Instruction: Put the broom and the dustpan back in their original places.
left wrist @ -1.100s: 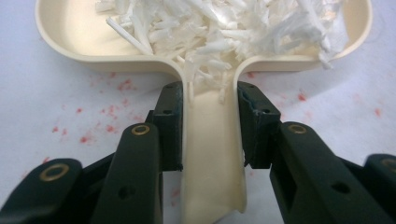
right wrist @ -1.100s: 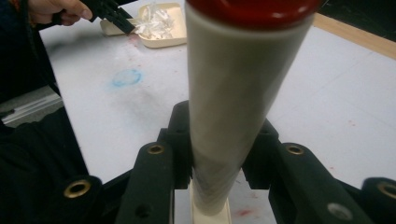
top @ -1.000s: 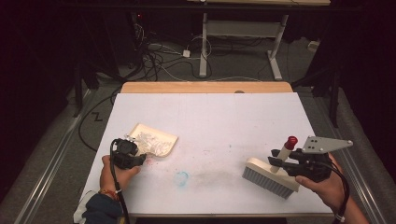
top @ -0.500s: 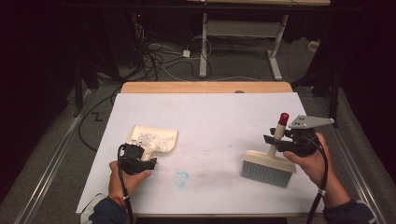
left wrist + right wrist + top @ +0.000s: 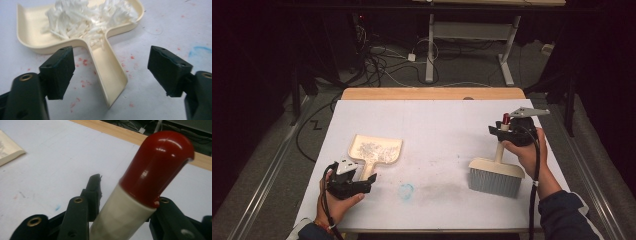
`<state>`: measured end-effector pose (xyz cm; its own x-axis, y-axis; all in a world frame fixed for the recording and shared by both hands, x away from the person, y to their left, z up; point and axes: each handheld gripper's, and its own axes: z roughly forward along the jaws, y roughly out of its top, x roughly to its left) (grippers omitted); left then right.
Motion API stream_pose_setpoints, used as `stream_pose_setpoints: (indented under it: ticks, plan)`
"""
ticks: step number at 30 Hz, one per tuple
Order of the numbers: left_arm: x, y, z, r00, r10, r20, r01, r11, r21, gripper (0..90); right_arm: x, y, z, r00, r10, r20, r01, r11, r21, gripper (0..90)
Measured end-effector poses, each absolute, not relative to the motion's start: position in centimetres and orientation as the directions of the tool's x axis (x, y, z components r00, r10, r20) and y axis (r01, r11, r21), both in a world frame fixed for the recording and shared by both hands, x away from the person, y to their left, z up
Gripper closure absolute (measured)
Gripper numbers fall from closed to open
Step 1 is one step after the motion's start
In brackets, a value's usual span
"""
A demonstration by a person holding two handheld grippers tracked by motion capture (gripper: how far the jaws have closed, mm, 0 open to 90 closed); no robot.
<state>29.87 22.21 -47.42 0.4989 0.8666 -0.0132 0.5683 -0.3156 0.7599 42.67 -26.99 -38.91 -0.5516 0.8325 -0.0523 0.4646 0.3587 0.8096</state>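
Note:
A cream dustpan [image 5: 374, 149] lies on the white table at the left, with white paper shreds [image 5: 85, 17] piled in it. My left gripper [image 5: 364, 181] sits just behind it, open. Its jaws have just been opening. The dustpan handle [image 5: 110, 75] lies between the pads [image 5: 58, 70] and touches neither. At the right, my right gripper [image 5: 507, 132] is shut on the red-capped handle [image 5: 155, 165] of a cream brush [image 5: 495, 175]. Its jaws have just been closing on that handle. The grey bristles rest on the table.
A white sheet [image 5: 437, 125] covers the table, with a wooden strip [image 5: 432, 93] along the far edge. A blue scribble [image 5: 406, 190] and red specks [image 5: 82, 61] mark the sheet between dustpan and brush. Cables and desk legs lie on the floor beyond.
My left gripper has opened, let go of the dustpan handle and drawn back toward the near edge. My right hand has carried the brush handle away from me and slightly left, the brush following.

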Motion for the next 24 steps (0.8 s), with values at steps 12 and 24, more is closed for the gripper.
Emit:
stream_pose_setpoints:
  ticks: [12,24]
  plan:
    - [28.8,21.1,-47.4,0.564,0.823,0.068,0.487,-0.398,0.777,20.5,45.5,-25.1,-39.5,-0.490,0.867,-0.094,0.463,0.350,0.815,56.4]
    - [28.5,20.5,-47.6,0.595,0.796,0.110,0.449,-0.443,0.777,19.7,46.0,-25.2,-38.3,-0.442,0.886,-0.139,0.367,0.320,0.874,49.3]
